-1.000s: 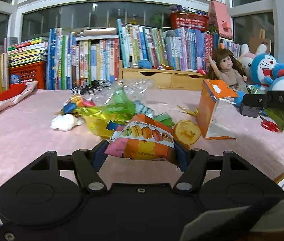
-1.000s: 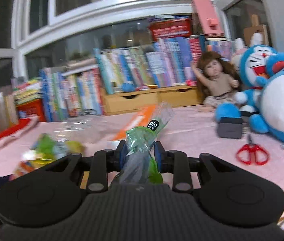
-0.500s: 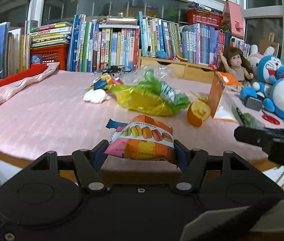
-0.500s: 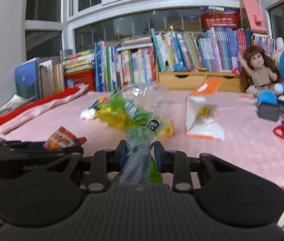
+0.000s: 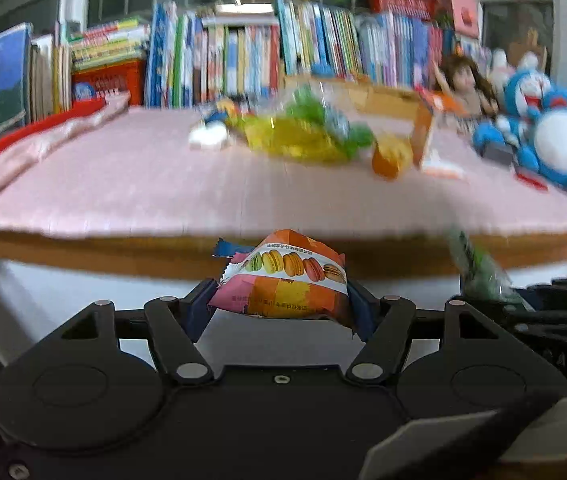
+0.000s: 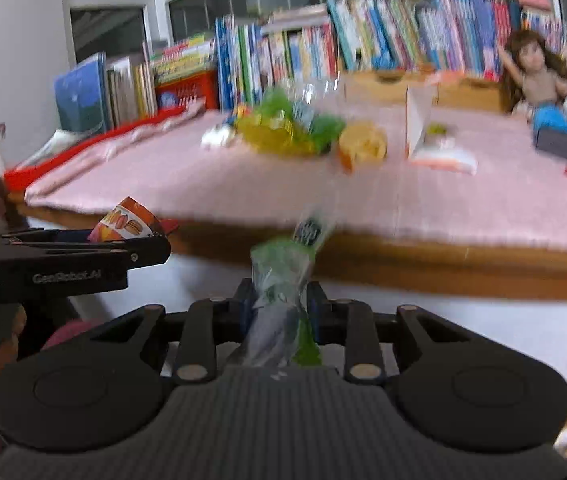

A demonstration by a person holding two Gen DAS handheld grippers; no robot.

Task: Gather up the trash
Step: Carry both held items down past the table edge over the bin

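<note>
pink-covered table (image 5: 131, 184), wooden front edge, books (image 5: 243, 52) ranked along the far side under windows; plush toys (image 5: 555, 140) and a doll (image 6: 535, 68) at the right end. both views blurred.

item 1: macaron snack packet (image 5: 287, 280), orange and pink, printed row of coloured macarons, crinkled, white serrated end at left. located off the table, in front of and below its front edge, pinched across its width by the left gripper (image 5: 283, 300); jaws partly closed onto it.

item 2: green-and-clear plastic wrapper (image 6: 283, 280), crumpled, dark round label near the top. likewise in front of the table edge, clamped by the right gripper (image 6: 279, 300); jaws nearly together.

remaining on table: heap of yellow-green wrappers (image 6: 287, 132), white wad (image 5: 207, 140), orange fruit peel (image 6: 363, 146), torn orange carton (image 5: 427, 136).

clearance: near half of the cloth bare; open space below the edge. grippers side by side, apart.
</note>
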